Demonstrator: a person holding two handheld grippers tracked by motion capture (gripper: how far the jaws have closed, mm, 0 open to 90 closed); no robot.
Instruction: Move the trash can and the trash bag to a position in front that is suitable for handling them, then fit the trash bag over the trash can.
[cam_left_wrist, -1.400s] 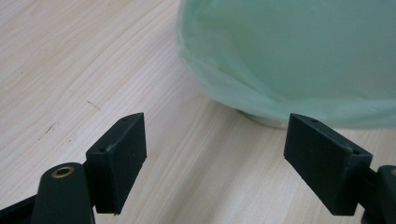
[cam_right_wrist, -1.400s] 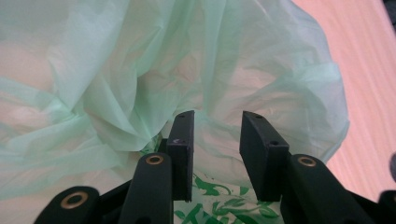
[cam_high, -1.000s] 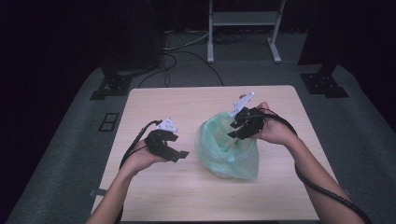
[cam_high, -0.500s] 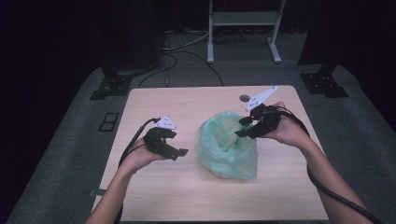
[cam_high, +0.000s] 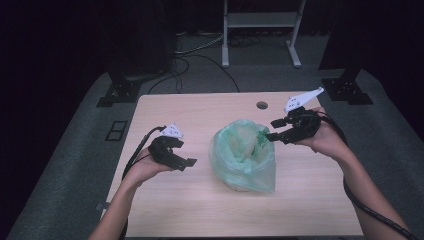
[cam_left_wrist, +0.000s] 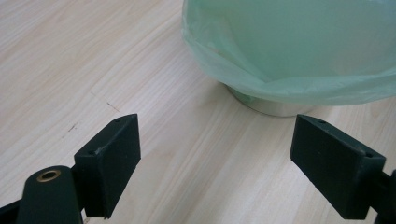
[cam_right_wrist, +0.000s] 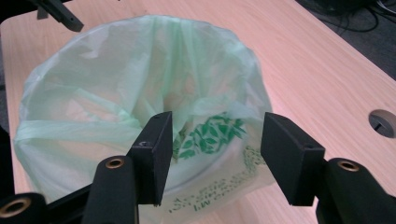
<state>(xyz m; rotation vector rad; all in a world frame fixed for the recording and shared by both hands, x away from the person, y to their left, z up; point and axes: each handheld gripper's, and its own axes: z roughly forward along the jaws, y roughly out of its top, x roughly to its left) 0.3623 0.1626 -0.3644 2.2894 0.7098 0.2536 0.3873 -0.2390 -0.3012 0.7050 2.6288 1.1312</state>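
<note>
A pale green plastic bag (cam_high: 242, 155) lines a small round container on the wooden table (cam_high: 200, 115); its mouth stands wide. The container's grey base (cam_left_wrist: 268, 105) peeks out under the bag (cam_left_wrist: 289, 46) in the left gripper view. My left gripper (cam_high: 187, 162) hovers low to the left of the bag, open (cam_left_wrist: 215, 158) with only bare table between its jaws. My right gripper (cam_high: 272, 135) is at the bag's right rim, a little above it. Its jaws have just been opening and stand apart (cam_right_wrist: 215, 154); the bag's leaf-printed edge (cam_right_wrist: 205, 133) lies beyond them, not pinched.
A round cable hole (cam_high: 262, 105) sits near the table's far edge. Behind the table, on the dark floor, are a white stand (cam_high: 260, 30), black stand feet (cam_high: 117, 92) and loose cables (cam_high: 200, 55). Bare tabletop lies in front of the bag and to both sides.
My right gripper has drawn back to the right and upward from above the bag's middle, with its jaws widening. The bag's mouth now stands more open. The left gripper has kept still.
</note>
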